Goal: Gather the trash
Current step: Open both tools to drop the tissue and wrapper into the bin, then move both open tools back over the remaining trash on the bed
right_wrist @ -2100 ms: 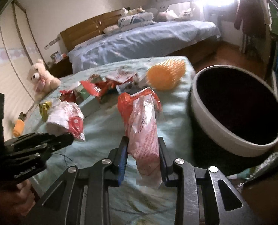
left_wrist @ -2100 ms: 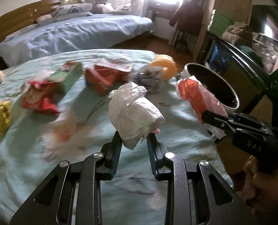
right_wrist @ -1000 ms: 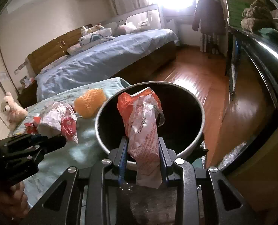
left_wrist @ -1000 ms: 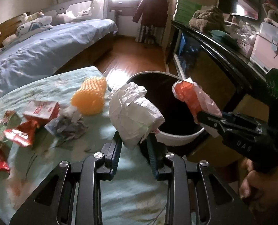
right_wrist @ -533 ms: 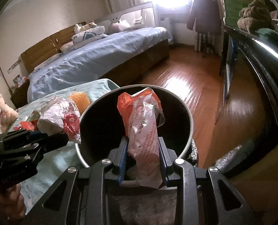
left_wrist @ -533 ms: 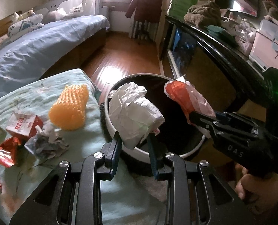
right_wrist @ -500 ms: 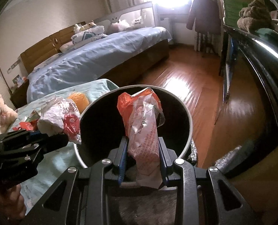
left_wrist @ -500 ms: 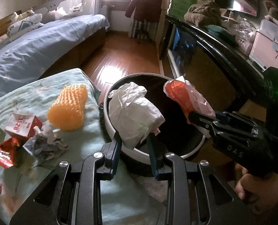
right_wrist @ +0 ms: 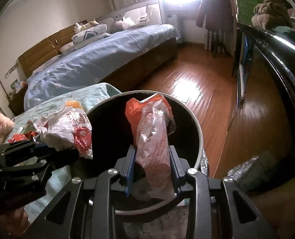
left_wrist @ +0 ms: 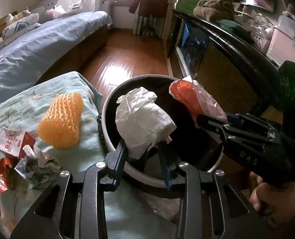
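I have both grippers over the white bin. My left gripper is letting its jaws spread, with the crumpled white paper between them and above the bin's dark mouth. My right gripper is opening too, though the orange-and-clear plastic bag sits between its blue pads. More litter lies on the green cloth beside the bin.

blue-covered bed, wooden floor, hanging dark coat
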A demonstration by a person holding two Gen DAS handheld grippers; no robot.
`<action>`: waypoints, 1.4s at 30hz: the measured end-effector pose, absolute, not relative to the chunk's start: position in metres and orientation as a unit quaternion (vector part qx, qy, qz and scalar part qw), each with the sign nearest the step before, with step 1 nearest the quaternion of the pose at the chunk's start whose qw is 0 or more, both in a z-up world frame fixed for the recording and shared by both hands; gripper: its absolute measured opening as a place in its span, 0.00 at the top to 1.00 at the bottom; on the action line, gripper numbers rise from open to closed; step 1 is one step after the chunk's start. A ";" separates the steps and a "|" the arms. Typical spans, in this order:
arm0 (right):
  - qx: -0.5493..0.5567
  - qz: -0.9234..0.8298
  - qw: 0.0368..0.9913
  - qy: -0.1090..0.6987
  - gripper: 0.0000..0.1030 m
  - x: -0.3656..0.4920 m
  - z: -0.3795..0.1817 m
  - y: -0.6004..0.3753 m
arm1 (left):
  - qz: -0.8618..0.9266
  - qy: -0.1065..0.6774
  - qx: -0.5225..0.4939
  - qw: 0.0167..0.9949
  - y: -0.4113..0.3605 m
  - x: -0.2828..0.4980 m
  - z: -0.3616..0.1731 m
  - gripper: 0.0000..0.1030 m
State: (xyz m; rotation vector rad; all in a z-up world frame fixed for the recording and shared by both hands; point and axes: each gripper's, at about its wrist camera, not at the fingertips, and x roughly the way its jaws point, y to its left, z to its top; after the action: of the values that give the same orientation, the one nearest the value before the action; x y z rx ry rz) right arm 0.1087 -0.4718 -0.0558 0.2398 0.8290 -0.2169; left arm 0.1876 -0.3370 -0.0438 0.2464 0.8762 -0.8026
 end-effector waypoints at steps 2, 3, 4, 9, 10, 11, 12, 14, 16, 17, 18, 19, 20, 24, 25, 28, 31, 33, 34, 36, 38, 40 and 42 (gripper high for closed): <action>0.121 -0.106 0.903 0.399 0.64 0.110 -0.055 -0.474 | -0.376 0.412 0.112 0.822 -0.336 0.189 -0.043 0.60; 0.122 -0.107 0.903 0.398 0.64 0.111 -0.055 -0.473 | -0.375 0.413 0.110 0.823 -0.334 0.190 -0.043 0.59; 0.124 -0.107 0.903 0.396 0.60 0.111 -0.054 -0.473 | -0.374 0.415 0.106 0.823 -0.332 0.191 -0.043 0.57; 0.125 -0.105 0.906 0.391 0.37 0.111 -0.052 -0.470 | -0.366 0.411 0.095 0.830 -0.319 0.189 -0.041 0.51; 0.125 -0.103 0.906 0.390 0.37 0.111 -0.051 -0.468 | -0.363 0.410 0.090 0.832 -0.312 0.187 -0.041 0.51; 0.126 -0.102 0.907 0.388 0.37 0.109 -0.050 -0.467 | -0.361 0.410 0.086 0.833 -0.307 0.186 -0.042 0.48; 0.126 -0.101 0.908 0.387 0.37 0.109 -0.049 -0.467 | -0.356 0.410 0.082 0.836 -0.301 0.185 -0.043 0.45; 0.128 -0.096 0.908 0.386 0.31 0.107 -0.049 -0.461 | -0.343 0.410 0.076 0.842 -0.287 0.182 -0.046 0.43; 0.129 -0.090 0.909 0.386 0.25 0.105 -0.049 -0.453 | -0.328 0.410 0.070 0.848 -0.272 0.178 -0.048 0.42; 0.128 -0.088 0.909 0.386 0.20 0.104 -0.049 -0.449 | -0.323 0.411 0.066 0.850 -0.266 0.177 -0.049 0.41; 0.127 -0.086 0.909 0.386 0.18 0.104 -0.048 -0.446 | -0.316 0.412 0.061 0.852 -0.258 0.176 -0.050 0.39; 0.128 -0.081 0.910 0.387 0.14 0.103 -0.048 -0.441 | -0.310 0.412 0.055 0.855 -0.249 0.175 -0.051 0.38; 0.129 -0.074 0.910 0.386 0.13 0.102 -0.048 -0.435 | -0.306 0.412 0.050 0.857 -0.244 0.174 -0.051 0.37; 0.130 -0.056 0.913 0.383 0.12 0.098 -0.046 -0.413 | -0.279 0.406 0.037 0.869 -0.215 0.170 -0.051 0.31; 0.130 -0.050 0.913 0.382 0.12 0.098 -0.045 -0.407 | -0.272 0.405 0.034 0.872 -0.208 0.169 -0.051 0.30; 0.131 -0.036 0.915 0.379 0.11 0.096 -0.044 -0.393 | -0.250 0.403 0.025 0.880 -0.187 0.168 -0.053 0.27; 0.130 -0.018 0.918 0.374 0.10 0.096 -0.042 -0.373 | -0.231 0.406 0.015 0.884 -0.166 0.169 -0.057 0.27; 0.129 -0.007 0.919 0.373 0.10 0.098 -0.041 -0.361 | -0.216 0.408 0.011 0.887 -0.153 0.169 -0.060 0.27; 0.129 -0.003 0.919 0.373 0.10 0.099 -0.041 -0.358 | -0.209 0.409 0.009 0.888 -0.146 0.169 -0.062 0.27; 0.126 0.009 0.919 0.373 0.10 0.101 -0.042 -0.345 | -0.195 0.413 0.002 0.890 -0.131 0.169 -0.066 0.27; 0.122 0.021 0.919 0.375 0.10 0.104 -0.045 -0.333 | -0.182 0.417 -0.005 0.891 -0.118 0.169 -0.069 0.27; 0.119 0.029 0.918 0.378 0.10 0.107 -0.047 -0.323 | -0.171 0.419 -0.012 0.892 -0.106 0.169 -0.071 0.27; 0.116 0.038 0.916 0.381 0.10 0.111 -0.050 -0.313 | -0.161 0.420 -0.019 0.893 -0.095 0.169 -0.072 0.27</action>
State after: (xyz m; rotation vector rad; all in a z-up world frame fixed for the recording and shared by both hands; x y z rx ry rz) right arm 0.1106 -0.3132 -0.0503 0.2385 0.7848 0.0773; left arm 0.1688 -0.0955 -0.0725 -0.0385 0.8722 -0.3335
